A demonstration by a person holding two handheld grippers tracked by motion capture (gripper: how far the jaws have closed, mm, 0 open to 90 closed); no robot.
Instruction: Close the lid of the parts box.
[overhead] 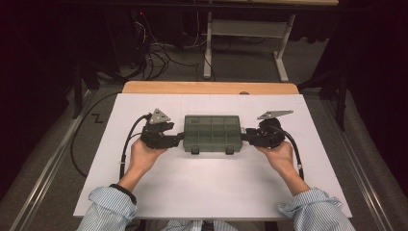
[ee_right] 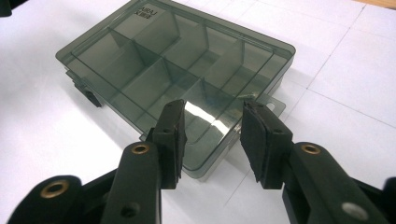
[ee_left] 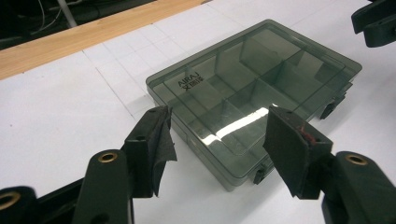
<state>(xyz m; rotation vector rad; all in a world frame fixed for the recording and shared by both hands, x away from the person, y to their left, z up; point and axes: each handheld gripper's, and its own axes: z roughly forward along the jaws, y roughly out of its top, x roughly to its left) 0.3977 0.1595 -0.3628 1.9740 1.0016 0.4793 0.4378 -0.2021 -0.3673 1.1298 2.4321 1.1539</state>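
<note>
Grippers (overhead: 180,138) flank box (overhead: 212,132) lettered "AIRAJ".

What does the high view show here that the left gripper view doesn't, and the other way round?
The high view takes in the person's hands, striped sleeves and the floor cables beyond the table. The left gripper view reads the lettering on the lid and its own open jaws just short of the box. Both share the smoky compartment box, closed, the white table and its wooden far edge.
</note>
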